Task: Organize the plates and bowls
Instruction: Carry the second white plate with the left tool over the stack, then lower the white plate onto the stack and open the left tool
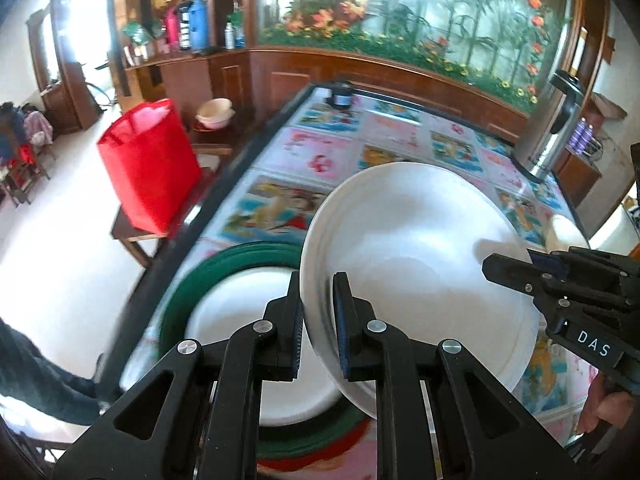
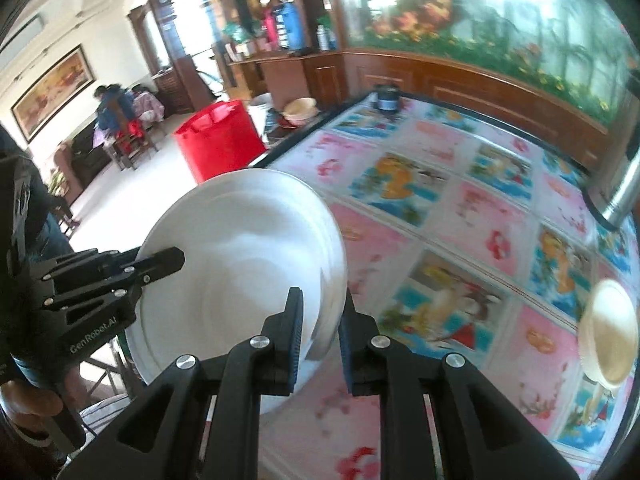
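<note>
A large white plate [image 1: 420,256] hangs tilted above the patterned table, held by both grippers on opposite rims. My left gripper [image 1: 319,314] is shut on its near-left rim. My right gripper [image 1: 502,268] clamps the right rim. In the right wrist view the same white plate [image 2: 248,248] sits between my right gripper [image 2: 322,320] jaws, with my left gripper [image 2: 172,260] on its far side. Below the plate lies a green-rimmed plate [image 1: 188,280] with another white plate [image 1: 240,320] stacked in it. A small cream bowl [image 2: 608,332] stands on the table to the right.
The table [image 2: 440,208] has a glossy picture cloth. A steel thermos pot [image 1: 552,136] stands at its right edge and a dark jar [image 1: 341,95] at the far end. A red bag [image 1: 148,164] rests on a stool left of the table. A person [image 2: 114,110] sits far off.
</note>
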Available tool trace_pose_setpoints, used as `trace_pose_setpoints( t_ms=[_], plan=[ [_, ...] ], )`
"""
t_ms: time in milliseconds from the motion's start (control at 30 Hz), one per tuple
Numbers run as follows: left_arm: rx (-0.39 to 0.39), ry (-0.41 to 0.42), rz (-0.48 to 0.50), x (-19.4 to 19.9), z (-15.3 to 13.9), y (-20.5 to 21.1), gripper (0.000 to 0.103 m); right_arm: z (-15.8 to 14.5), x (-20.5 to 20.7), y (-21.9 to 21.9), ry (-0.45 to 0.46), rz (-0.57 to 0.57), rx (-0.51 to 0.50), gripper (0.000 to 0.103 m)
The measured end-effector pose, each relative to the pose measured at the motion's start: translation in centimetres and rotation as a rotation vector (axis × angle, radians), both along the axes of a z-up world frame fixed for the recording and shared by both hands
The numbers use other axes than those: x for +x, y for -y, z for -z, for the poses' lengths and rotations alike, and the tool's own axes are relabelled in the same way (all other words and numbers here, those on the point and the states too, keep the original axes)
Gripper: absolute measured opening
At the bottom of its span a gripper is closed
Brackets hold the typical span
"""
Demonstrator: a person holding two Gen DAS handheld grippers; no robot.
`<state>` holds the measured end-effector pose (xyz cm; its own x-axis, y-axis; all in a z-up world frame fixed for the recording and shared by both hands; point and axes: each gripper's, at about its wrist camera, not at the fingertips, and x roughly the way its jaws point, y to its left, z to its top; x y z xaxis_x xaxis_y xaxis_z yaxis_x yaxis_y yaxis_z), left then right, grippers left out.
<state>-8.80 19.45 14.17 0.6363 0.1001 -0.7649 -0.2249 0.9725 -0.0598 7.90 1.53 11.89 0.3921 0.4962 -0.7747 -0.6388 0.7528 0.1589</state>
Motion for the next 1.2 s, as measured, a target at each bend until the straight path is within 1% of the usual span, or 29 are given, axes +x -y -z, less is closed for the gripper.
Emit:
trace_pose_setpoints(
  t_ms=[167, 333, 533, 767, 867, 933, 1000, 1033, 1100, 1133, 1167, 1200],
  plan=[
    [-0.009, -0.011, -0.082, -1.9, 0.9, -3.9, 0.014, 0.7, -1.2, -4.4, -0.006, -0.071, -0.025, 0.017],
    [-0.024, -0.038, -0.128, -2.9, 2.7, -6.1, 0.014, 2.0, -1.9, -7.5, -0.024, -0.125, -0.063, 0.017],
    [-0.04, -0.065, -0.139, -3.1, 4.6, -7.3, 0.014, 3.8, -2.2, -9.0, -0.056, -0.135, -0.103, 0.017],
    [-0.003, -0.06, -0.148, -2.6, 5.4, -7.3, 0.014, 4.6, -2.5, -9.6, -0.076, -0.134, -0.122, 0.017],
    [0.004, -0.054, -0.149, -2.6, 5.4, -7.4, 0.014, 4.6, -2.8, -9.6, -0.095, -0.137, -0.113, 0.017],
    [-0.001, -0.046, -0.149, -2.6, 5.5, -7.5, 0.019, 4.4, -2.9, -9.4, -0.1, -0.138, -0.093, 0.017],
    [-0.002, -0.04, -0.15, -2.7, 5.5, -7.5, 0.021, 4.2, -2.8, -9.4, -0.098, -0.137, -0.089, 0.02],
    [0.009, -0.035, -0.15, -2.7, 5.4, -7.4, 0.023, 4.1, -2.9, -9.4, -0.093, -0.136, -0.09, 0.023],
    [0.01, -0.024, -0.144, -2.7, 5.3, -7.1, 0.032, 3.7, -3.1, -9.2, -0.086, -0.136, -0.086, 0.027],
    [0.014, -0.016, -0.143, -2.8, 5.2, -6.9, 0.034, 3.5, -3.1, -9.0, -0.081, -0.132, -0.086, 0.033],
    [0.029, -0.007, -0.147, -2.9, 5.0, -6.7, 0.042, 3.5, -3.0, -9.0, -0.077, -0.13, -0.086, 0.038],
    [0.06, 0.008, -0.154, -3.0, 4.8, -6.4, 0.052, 3.4, -3.0, -8.8, -0.074, -0.128, -0.084, 0.039]
  ],
)
